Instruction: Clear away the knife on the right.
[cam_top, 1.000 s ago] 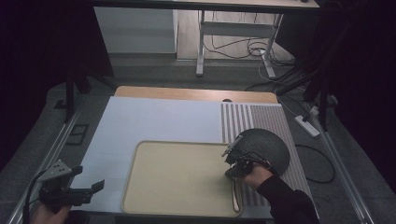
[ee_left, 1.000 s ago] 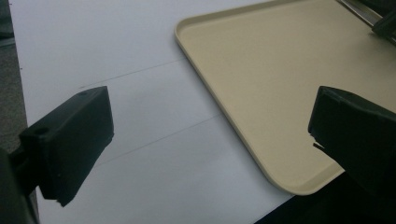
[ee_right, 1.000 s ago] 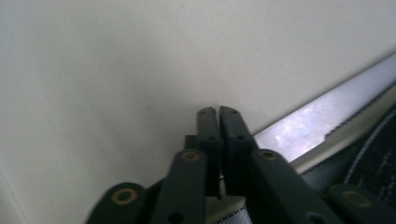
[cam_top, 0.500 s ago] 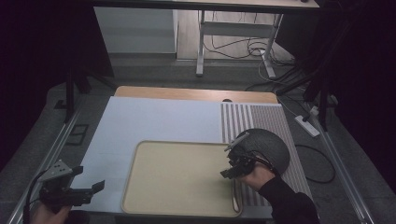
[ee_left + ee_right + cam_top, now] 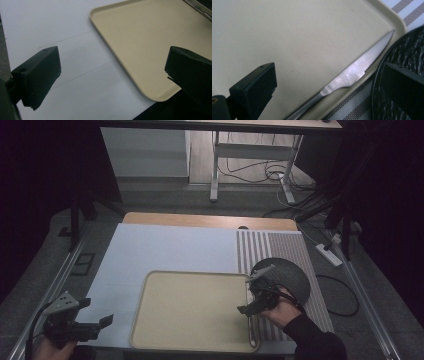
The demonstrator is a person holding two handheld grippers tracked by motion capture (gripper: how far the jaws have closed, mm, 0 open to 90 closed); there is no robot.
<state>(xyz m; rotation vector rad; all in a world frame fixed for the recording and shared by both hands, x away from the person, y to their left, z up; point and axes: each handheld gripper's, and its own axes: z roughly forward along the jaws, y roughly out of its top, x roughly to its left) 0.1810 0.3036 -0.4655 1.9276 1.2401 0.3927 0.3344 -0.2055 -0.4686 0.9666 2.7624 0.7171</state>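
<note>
**Knife down on the tray edge**

My right tool [image 5: 253, 296] has just been opening, jaws apart, nothing between them. The knife [image 5: 352, 75] lies along the tray [image 5: 192, 317] rim beside the dark plate [image 5: 292, 275]. A nudge could tip it off. My left tool [image 5: 80, 327] gapes empty.

**Tray at the front, knife along its right rim**

The tray [image 5: 192, 312] lies on the white sheet [image 5: 165, 250] at the table's near edge. A striped mat [image 5: 280, 247] lies right of the sheet, touching the tray's right side. The knife [image 5: 352, 76] rests on the tray's right rim (blade pointing away from the person). The plate [image 5: 292, 275] sits on the mat, just beside the knife.
</note>
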